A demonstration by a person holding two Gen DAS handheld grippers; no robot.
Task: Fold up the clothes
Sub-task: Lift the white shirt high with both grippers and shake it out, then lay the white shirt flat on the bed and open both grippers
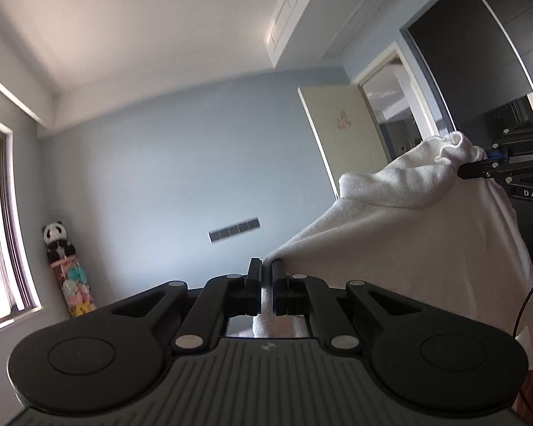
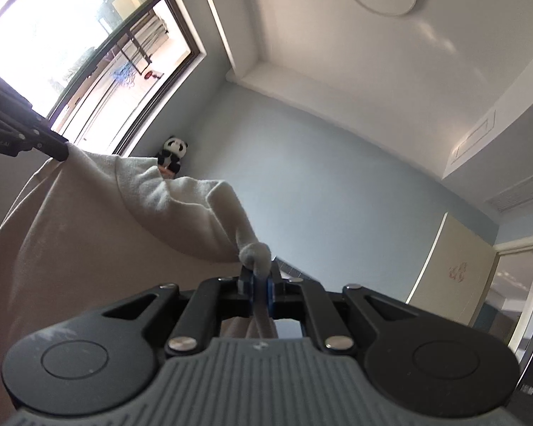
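Note:
A white garment (image 1: 419,245) hangs in the air, stretched between both grippers. My left gripper (image 1: 266,266) is shut on one corner of it, and the cloth runs up and right to my right gripper (image 1: 479,168), which pinches a bunched corner. In the right wrist view my right gripper (image 2: 258,273) is shut on a bunched knob of the white garment (image 2: 89,234), and the cloth spreads left to my left gripper (image 2: 62,151), which clamps the other corner. Both cameras point upward at the ceiling. The garment's lower part is hidden.
A blue wall (image 1: 181,177) with a switch panel (image 1: 234,230) faces me. A panda toy (image 1: 57,239) sits on a stand in the corner next to a window (image 2: 71,42). An open door (image 1: 341,127) and a dark wardrobe (image 1: 472,53) are at the right.

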